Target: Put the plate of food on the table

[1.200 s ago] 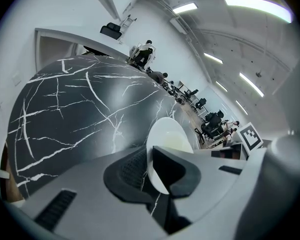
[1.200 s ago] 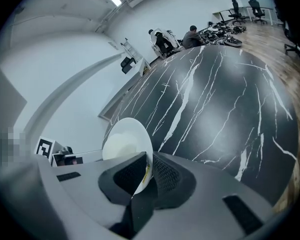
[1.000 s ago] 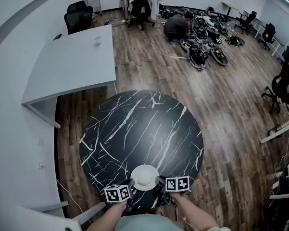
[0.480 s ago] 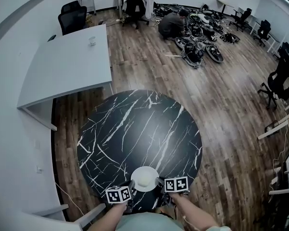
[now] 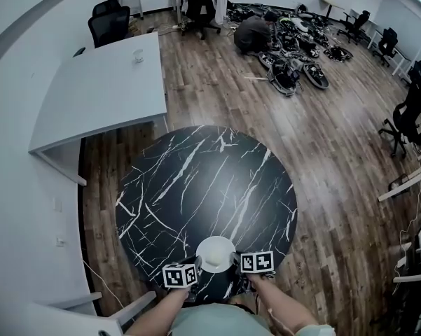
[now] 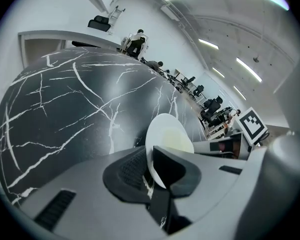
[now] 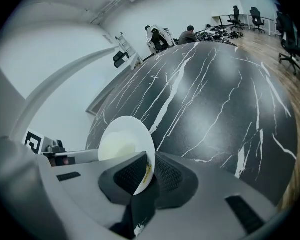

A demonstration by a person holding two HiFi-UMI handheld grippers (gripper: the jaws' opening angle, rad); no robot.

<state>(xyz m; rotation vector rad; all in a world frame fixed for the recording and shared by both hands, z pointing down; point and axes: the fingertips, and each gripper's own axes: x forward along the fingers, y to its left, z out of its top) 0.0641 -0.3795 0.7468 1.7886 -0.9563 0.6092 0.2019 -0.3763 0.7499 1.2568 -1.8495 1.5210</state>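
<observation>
Two grippers share the load here. Your left gripper (image 6: 150, 169) is clamped on the plate's (image 5: 216, 253) rim at its 9 o'clock, and your right gripper (image 7: 146, 176) is clamped on the rim at 3 o'clock. In each gripper view the thin white edge sits pinched between the ribbed pads (image 7: 129, 175). The plate carries a pale, yellowish heap of food (image 6: 177, 143), too blurred to identify. It sits at the 6 o'clock edge of the round black marble table (image 5: 196, 180), right in front of your body. From these views you cannot tell whether its base touches the top or hangs just above it.

The main risk is the placement. So close to the near edge, a plate set down here could overhang and tip toward you, so carry it further toward 12 o'clock before you let go.

The second risk is the grip. Each pinch holds only a narrow strip of smooth rim. If one gripper drops or rises relative to the other, the plate tilts and the food slides. If you pull your hands apart, the rim can slip out of the pads.

The third risk is the release. Opening one gripper before the base is fully down leaves the other levering the plate by one edge, which would flip it or send it skidding on the polished marble. Lower it level, confirm contact, then open both together.
</observation>
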